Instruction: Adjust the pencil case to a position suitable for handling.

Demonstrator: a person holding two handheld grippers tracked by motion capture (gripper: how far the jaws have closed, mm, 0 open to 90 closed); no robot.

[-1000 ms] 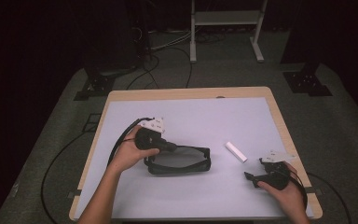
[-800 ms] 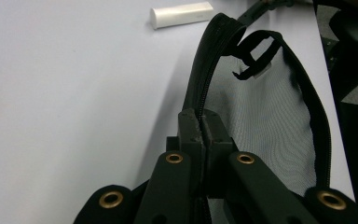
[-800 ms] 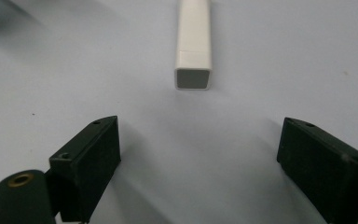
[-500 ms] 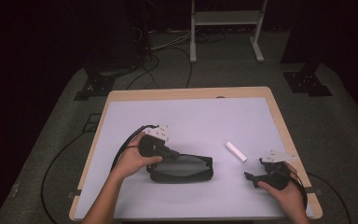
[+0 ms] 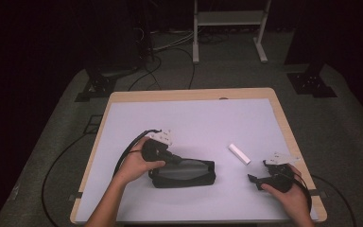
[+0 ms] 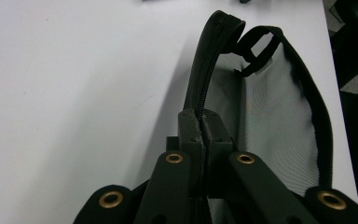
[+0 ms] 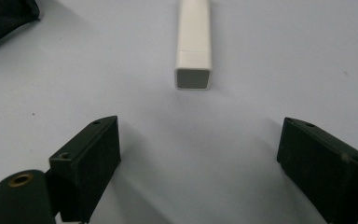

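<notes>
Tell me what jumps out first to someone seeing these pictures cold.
First, the black mesh zip pouch lying near the front of the white table top, with the left hand-held gripper pinched shut on its zipper edge. Next, the small white square-section stick lying alone to the pouch's right. The right hand-held gripper sits low at the table's front right, jaws wide open, aimed at the stick's end but apart from it.

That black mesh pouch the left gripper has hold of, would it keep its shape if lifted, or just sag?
Probably sag: the pouch is thin see-through mesh, and its zipper edge already bows where the left gripper pinches it. It looks light, since nothing shows inside. It likely drags across the table rather than rolling.
</notes>
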